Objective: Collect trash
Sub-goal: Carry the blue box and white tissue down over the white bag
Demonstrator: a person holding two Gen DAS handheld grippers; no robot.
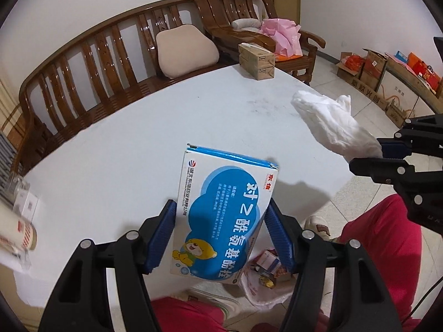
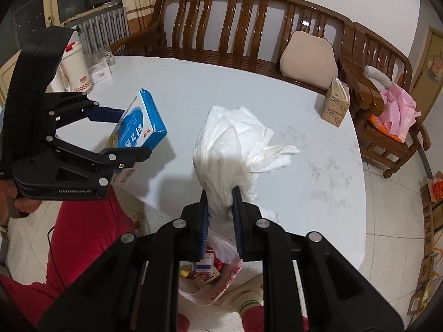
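Note:
My left gripper (image 1: 221, 215) is shut on a blue and white medicine box (image 1: 221, 207) and holds it above the white table's near edge. The box also shows in the right wrist view (image 2: 141, 121), in the left gripper (image 2: 133, 132). My right gripper (image 2: 221, 196) is shut on a crumpled white tissue (image 2: 235, 144), lifted off the table; it also shows in the left wrist view (image 1: 332, 121), held by the right gripper (image 1: 368, 152). Below both, a white plastic trash bag (image 2: 221, 274) with wrappers inside sits on the floor between the person's feet; the left wrist view shows it too (image 1: 265, 279).
A round white table (image 2: 249, 94) fills the middle. A brown carton (image 2: 336, 102) stands at its far edge. A white canister (image 2: 73, 66) and small boxes sit at its left. A wooden bench (image 2: 235, 22) with a cushion runs behind. Cardboard boxes (image 1: 387, 77) line the wall.

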